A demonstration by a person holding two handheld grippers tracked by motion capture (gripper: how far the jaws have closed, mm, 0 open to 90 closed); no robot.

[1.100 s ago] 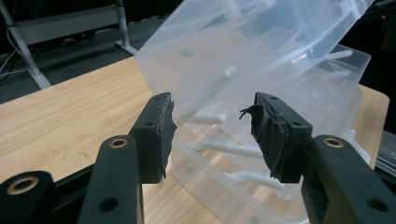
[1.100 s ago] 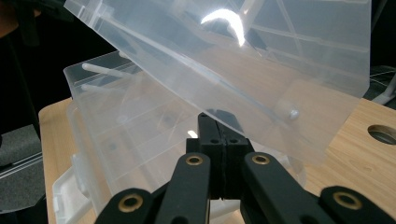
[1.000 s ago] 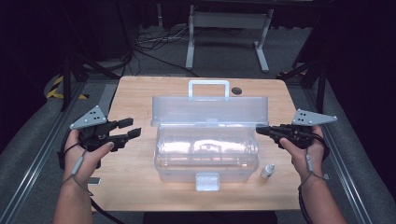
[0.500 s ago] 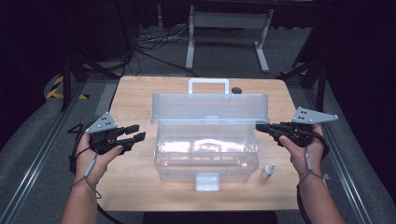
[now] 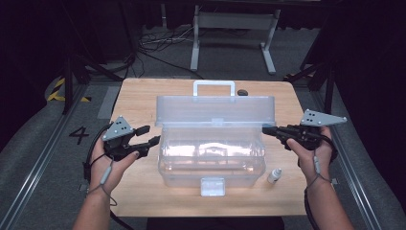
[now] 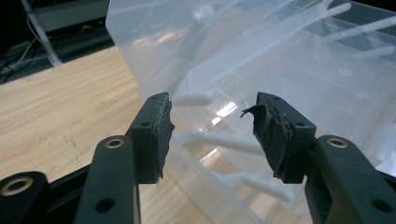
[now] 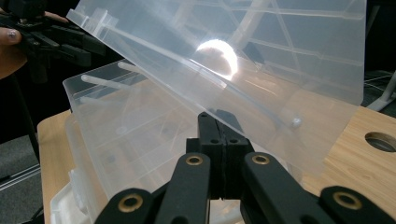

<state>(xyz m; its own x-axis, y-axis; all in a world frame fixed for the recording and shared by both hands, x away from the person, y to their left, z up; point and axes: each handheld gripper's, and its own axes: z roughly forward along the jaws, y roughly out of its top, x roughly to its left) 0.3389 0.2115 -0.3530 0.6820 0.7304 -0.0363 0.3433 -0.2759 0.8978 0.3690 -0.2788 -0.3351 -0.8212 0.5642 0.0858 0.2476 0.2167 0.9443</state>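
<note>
Box: we see the clear plastic storage box (image 5: 210, 153) mid-tabletop (image 5: 139, 96), lid up.
Right tongs (image 5: 266, 129): closed, nothing gripped, against lid edge.
Left tongs (image 5: 152, 134): just opening, empty, beside box.
Risk: if we nudge the lid, it may fall.

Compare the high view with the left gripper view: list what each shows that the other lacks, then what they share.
High view alone: the small bottle on the table, the box's white handle, the front latch, and the right tool, shut, at the raised lid's right edge. Left gripper view alone: the worn pads of the left tool, standing apart with nothing between them. Shared: the clear plastic box and the wooden table.
</note>
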